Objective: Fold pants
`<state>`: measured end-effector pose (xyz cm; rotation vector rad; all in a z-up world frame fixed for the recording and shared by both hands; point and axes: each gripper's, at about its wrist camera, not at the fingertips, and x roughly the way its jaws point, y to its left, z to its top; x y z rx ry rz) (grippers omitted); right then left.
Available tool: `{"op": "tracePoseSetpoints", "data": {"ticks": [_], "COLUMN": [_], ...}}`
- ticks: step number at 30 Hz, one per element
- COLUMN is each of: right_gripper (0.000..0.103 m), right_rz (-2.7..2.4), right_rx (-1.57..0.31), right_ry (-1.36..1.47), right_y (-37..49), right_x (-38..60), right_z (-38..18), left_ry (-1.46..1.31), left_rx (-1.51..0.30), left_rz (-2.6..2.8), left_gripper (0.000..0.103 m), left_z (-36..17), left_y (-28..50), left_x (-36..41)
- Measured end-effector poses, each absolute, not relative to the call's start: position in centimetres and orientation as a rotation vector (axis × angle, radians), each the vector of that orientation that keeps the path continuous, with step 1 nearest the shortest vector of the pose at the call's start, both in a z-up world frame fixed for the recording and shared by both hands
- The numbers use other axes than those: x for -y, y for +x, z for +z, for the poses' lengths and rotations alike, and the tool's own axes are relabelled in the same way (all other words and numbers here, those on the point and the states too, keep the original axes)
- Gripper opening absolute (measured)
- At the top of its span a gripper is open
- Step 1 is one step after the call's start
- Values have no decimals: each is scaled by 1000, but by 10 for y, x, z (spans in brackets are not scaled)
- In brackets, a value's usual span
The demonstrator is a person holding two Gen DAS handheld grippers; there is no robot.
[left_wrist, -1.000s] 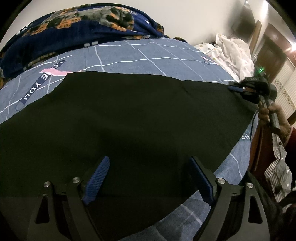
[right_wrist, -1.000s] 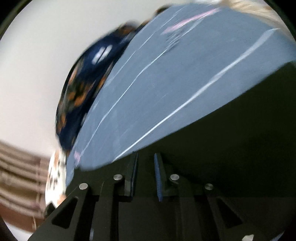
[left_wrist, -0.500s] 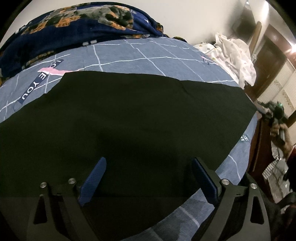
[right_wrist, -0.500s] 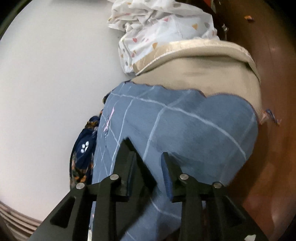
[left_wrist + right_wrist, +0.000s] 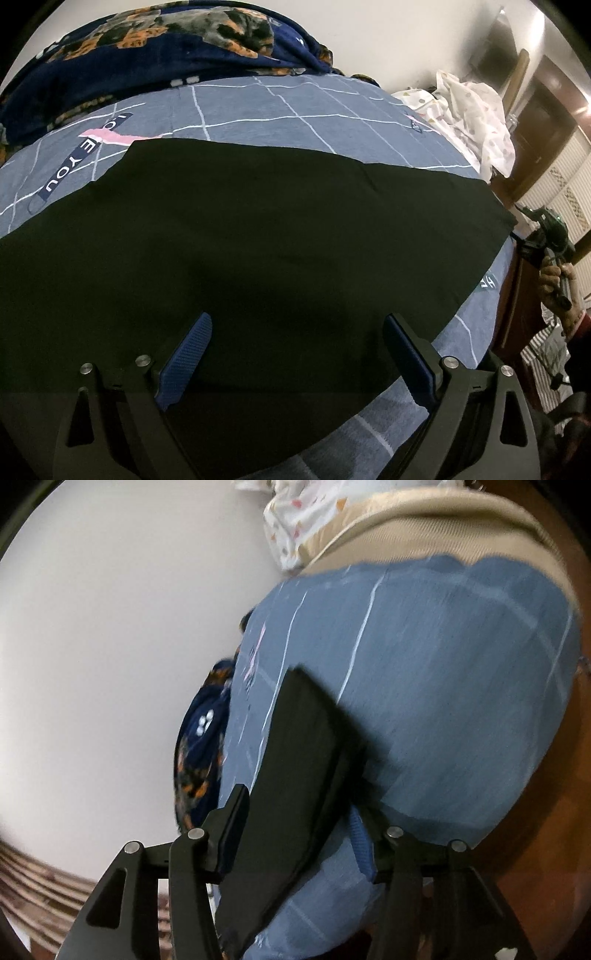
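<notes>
Left gripper (image 5: 295, 354) spread wide over pants (image 5: 258, 240), empty; right gripper (image 5: 295, 834) open, straddling their end, likely lining up a pinch.

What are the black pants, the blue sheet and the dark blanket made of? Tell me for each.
Black pants: probably a matte woven fabric; it lies flat, with no sheen and a crisp straight edge.
Blue sheet: looks like printed cotton-type bedding, smooth, with thin white grid lines.
Dark blanket: apparently plush fleece; its surface looks fuzzy and it bunches in thick soft folds.
</notes>
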<state>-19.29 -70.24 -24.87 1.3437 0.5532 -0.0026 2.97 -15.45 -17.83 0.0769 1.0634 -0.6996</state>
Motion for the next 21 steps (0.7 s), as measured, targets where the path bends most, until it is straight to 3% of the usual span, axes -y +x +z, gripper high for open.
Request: {"op": "tracePoseSetpoints", "data": {"ticks": [8, 11, 21], "right_gripper": [46, 12, 12], "right_rz": [-74, -168, -182], "right_rx": [-587, -698, -688], "right_ry": [1310, 1227, 1144], "right_y": [-167, -155, -145], "right_x": [695, 690, 671], "right_z": [-240, -236, -207], "left_ry": [75, 73, 109], "left_rx": [-1058, -1056, -1029], "left_rz": [-701, -700, -585], "left_gripper": [94, 94, 94], "left_z": [-178, -179, -170], "left_y": [29, 30, 31], "left_x": [153, 153, 148]}}
